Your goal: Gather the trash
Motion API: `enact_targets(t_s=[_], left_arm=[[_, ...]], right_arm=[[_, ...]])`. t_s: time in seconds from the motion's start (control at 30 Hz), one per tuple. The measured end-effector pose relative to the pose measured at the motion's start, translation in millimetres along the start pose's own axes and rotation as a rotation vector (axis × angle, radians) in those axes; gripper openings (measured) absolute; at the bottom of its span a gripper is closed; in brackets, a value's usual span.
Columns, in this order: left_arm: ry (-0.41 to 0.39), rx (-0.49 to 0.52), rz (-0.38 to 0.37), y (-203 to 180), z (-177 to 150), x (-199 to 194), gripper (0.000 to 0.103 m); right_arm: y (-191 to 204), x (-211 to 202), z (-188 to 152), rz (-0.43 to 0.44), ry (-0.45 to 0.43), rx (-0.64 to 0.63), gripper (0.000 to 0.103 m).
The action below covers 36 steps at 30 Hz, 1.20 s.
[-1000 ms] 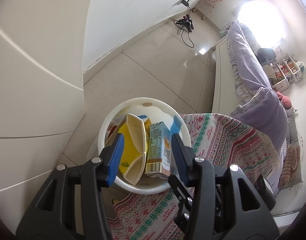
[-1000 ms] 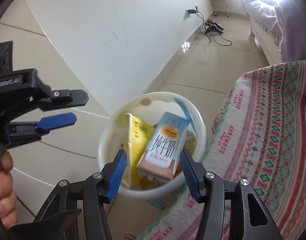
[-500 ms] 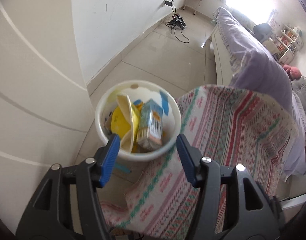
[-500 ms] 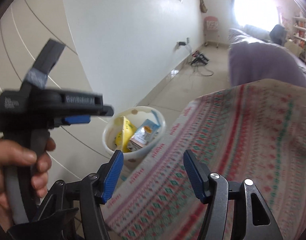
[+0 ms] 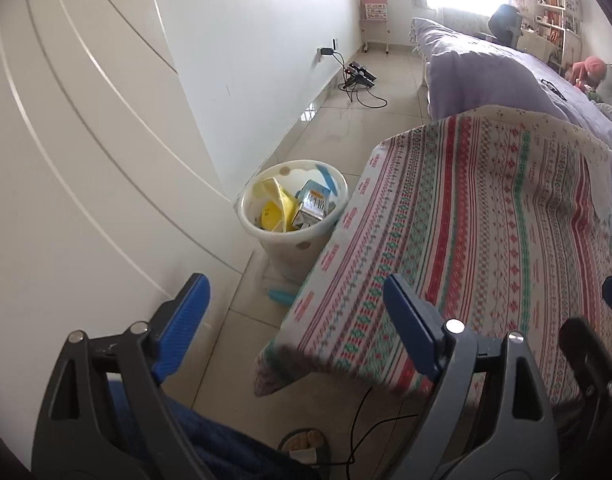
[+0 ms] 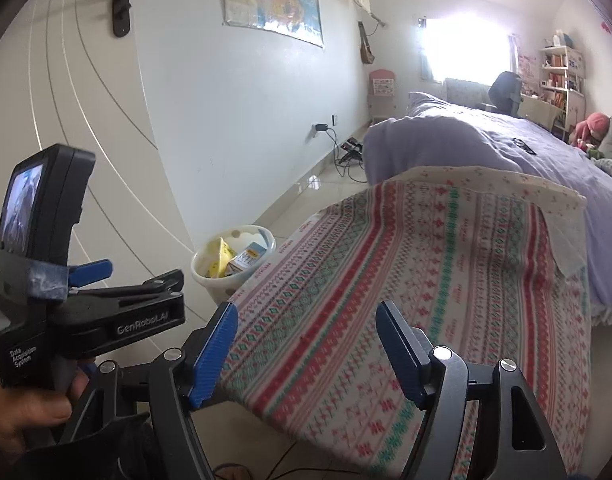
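Both grippers have drawn back from the bin (image 5: pixel 294 216) — fingers (image 5: pixel 182 320) opening, empty

The bin (image 5: pixel 302 240) is white with tan dots and a blue strip inside its rim; in it lie a yellow pack (image 5: pixel 272 210) and a pale-blue carton (image 5: pixel 311 206) with dark print; beside the bin, the cloth (image 5: pixel 465 240) is cream with red, green and pink patterned stripes; beyond the cloth, the bedding (image 5: pixel 485 76) is lilac; both grippers' pads (image 5: pixel 182 320) are blue on black frames.
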State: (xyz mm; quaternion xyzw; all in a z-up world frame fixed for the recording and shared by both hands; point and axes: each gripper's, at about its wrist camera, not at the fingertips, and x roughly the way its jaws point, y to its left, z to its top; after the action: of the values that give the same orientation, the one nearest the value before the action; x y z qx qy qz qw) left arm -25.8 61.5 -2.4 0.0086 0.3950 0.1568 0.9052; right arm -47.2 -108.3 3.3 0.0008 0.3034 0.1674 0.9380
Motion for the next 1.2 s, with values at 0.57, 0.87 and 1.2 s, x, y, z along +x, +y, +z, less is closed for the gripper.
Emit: enact_targets(t_s=[0.57, 0.87, 1.2], left_arm=[[-0.140, 0.032, 0.004, -13, -34, -92, 0.097], [-0.154, 0.032, -0.031, -20, -36, -103, 0.097], [-0.148, 0.037, -0.098, -27, -37, -109, 0.097]], right_arm=[[-12, -77, -25, -0.031, -0.072, 0.043, 0.084], [-17, -90, -28, -0.065, -0.085, 0.069, 0.084], [-23, -101, -28, -0.107, -0.088, 0.093, 0.084]])
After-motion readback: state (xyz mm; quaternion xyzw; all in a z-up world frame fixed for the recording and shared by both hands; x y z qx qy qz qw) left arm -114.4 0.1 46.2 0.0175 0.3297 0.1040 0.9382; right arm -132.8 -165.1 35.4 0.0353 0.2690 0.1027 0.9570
